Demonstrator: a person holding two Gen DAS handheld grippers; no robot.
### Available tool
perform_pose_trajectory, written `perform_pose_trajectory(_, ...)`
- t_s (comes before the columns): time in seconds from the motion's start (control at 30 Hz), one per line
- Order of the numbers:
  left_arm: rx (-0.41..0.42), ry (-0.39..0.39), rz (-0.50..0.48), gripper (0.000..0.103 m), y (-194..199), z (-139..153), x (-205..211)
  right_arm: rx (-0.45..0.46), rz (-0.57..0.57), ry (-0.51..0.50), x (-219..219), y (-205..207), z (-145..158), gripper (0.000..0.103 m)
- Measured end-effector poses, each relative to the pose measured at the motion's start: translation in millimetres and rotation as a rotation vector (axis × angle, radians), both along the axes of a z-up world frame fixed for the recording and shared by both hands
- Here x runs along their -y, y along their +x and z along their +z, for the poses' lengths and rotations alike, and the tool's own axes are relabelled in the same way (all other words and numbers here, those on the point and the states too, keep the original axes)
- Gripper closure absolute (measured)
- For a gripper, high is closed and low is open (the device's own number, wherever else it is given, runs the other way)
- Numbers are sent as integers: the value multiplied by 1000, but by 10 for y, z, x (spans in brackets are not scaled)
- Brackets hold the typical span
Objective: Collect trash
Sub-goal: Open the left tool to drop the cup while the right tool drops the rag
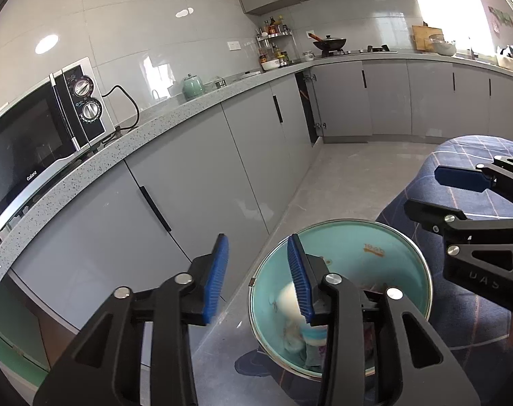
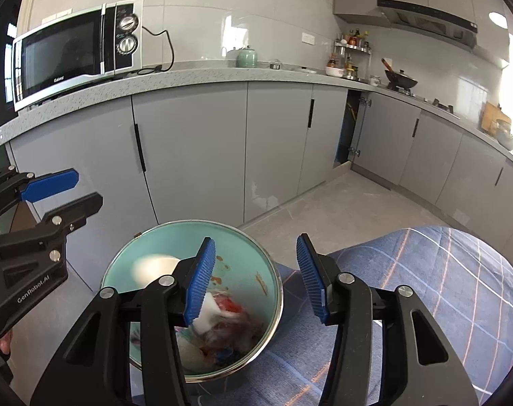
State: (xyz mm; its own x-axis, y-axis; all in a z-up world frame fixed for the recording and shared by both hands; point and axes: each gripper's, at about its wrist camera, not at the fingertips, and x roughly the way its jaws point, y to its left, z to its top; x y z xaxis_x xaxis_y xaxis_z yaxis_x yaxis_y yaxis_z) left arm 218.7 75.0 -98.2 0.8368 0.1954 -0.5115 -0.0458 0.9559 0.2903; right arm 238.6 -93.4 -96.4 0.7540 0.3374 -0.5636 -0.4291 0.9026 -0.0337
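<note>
A: Left wrist view first. The left gripper (image 1: 258,279) hangs above the floor with its blue pads (image 1: 219,275) spread wide, nothing between them. Its right pad overlaps the rim of a teal trash bin (image 1: 391,247).

B: What's in the bin?

A: Crumpled trash (image 1: 300,331) at the bottom: something white and rounded, bits of pale paper, partly hidden behind the gripper frame. An orange logo shows on the inner wall.

B: And the other tool?

A: The right gripper (image 1: 442,191) comes in from the right edge, over a blue plaid cloth (image 1: 476,149) that lies beside the bin. One blue pad and one black finger visible, gapped apart.

B: Background?

A: Grey cabinets (image 1: 188,176), speckled countertop (image 1: 148,128), a Galanz microwave (image 1: 36,138), a green kettle (image 1: 192,87), a wok (image 1: 329,43) on the stove.

B: Right wrist view now.

A: The right gripper (image 2: 256,279) is open too, holding nothing; left pad over the bin (image 2: 148,237), right pad over the plaid cloth (image 2: 442,270). The trash (image 2: 222,324) shows better here: white lump, red and blue scraps, piled low inside the bin.

B: Left gripper?

A: At the left edge (image 2: 73,191), fingers parted, level with the cabinet doors (image 2: 195,155). Microwave (image 2: 73,54) above it on the counter (image 2: 222,74).
</note>
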Motion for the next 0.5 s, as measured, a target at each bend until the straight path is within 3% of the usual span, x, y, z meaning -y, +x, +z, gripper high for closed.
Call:
perform_pose_trajectory(0.17,15,16,9,41,-34,17,24,-2,-15,2,21,-30,26,50)
perform_pose_trajectory(0.33,29,19,17,37,-116,69,-12,6,-35,23,97,-147,96,48)
perform_pose_trajectory(0.43,50,18,16,25,-211,119,-21,12,-47,34,154,-272,153,47)
perform_pose_trajectory(0.5,63,23,12,23,-275,152,-39,24,-56,38,182,-352,192,45)
